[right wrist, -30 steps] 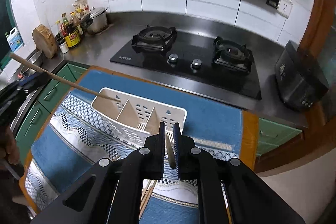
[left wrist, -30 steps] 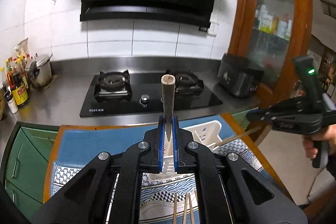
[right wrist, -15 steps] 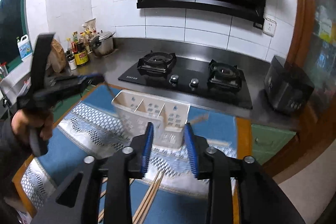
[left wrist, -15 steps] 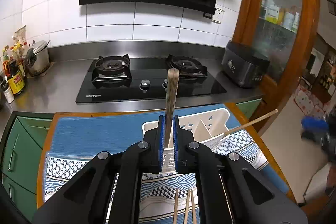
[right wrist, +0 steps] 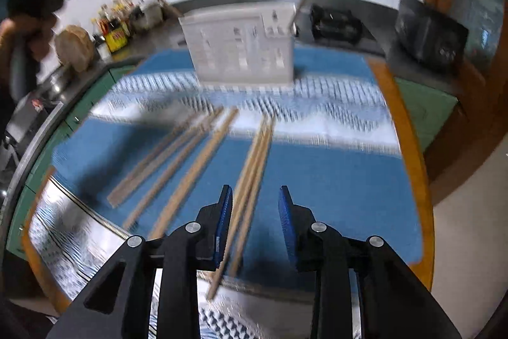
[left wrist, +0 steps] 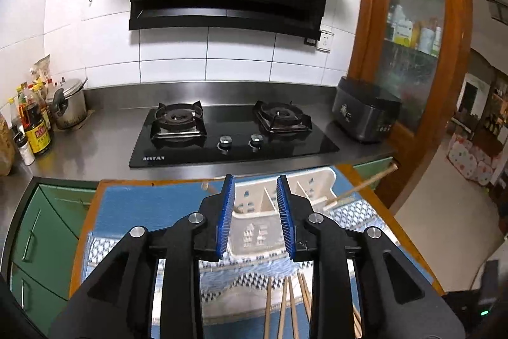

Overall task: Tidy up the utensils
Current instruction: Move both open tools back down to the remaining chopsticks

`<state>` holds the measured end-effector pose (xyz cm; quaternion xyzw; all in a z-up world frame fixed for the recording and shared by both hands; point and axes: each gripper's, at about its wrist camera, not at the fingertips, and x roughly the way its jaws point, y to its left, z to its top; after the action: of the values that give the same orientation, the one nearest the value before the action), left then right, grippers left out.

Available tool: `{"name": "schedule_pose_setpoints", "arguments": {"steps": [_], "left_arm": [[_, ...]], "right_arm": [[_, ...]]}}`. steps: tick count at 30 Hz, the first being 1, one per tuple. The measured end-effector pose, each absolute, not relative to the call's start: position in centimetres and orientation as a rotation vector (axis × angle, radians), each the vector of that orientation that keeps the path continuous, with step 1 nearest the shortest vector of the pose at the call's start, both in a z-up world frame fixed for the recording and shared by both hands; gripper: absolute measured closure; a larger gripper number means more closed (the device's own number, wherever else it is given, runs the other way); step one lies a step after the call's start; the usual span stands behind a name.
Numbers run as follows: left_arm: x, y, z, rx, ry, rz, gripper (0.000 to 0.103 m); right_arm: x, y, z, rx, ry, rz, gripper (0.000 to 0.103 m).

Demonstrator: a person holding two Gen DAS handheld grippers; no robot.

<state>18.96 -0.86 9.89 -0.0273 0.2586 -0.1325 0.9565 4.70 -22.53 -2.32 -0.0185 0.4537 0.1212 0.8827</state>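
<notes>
A white slotted utensil holder (left wrist: 304, 189) stands on a blue patterned cloth (left wrist: 143, 205); it also shows in the blurred right wrist view (right wrist: 241, 50). One chopstick (left wrist: 362, 186) leans out of its right side, another (right wrist: 160, 0) out of its left. Several wooden chopsticks (right wrist: 190, 167) lie loose on the cloth in front of it. My left gripper (left wrist: 255, 208) is open and empty just before the holder. My right gripper (right wrist: 255, 221) is open, low over a pair of chopsticks (right wrist: 250, 180).
A black gas hob (left wrist: 228, 132) sits on the steel counter behind the table. Sauce bottles (left wrist: 35, 129) and a pot (left wrist: 70, 107) stand at the left, a dark appliance (left wrist: 365, 113) at the right. A wooden cabinet (left wrist: 412, 53) rises at the right.
My left gripper has opened and let go of its chopstick, which now leans in the holder. My right gripper has swung down from the holder to the loose chopsticks.
</notes>
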Motion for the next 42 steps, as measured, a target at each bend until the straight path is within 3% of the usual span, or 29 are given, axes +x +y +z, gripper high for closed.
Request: {"name": "schedule_pose_setpoints", "arguments": {"steps": [11,27,39,42], "left_arm": [[12.0,0.8,3.5,-0.066,0.642,-0.251,0.075],[7.0,1.2,-8.5,-0.1,0.921,-0.257,0.076],[7.9,0.3,-11.3,-0.086,0.977,-0.263,0.076],[8.1,0.0,-11.8,-0.078,0.982,-0.271,0.082]], "right_arm": [[3.7,-21.7,-7.7,0.009,1.039,0.228,0.085],[4.2,-21.1,-9.3,0.014,1.081,0.207,0.093],[3.9,-21.1,-9.4,0.001,1.076,0.186,0.094],[3.9,-21.1,-9.4,-0.003,1.071,0.181,0.095]]}}
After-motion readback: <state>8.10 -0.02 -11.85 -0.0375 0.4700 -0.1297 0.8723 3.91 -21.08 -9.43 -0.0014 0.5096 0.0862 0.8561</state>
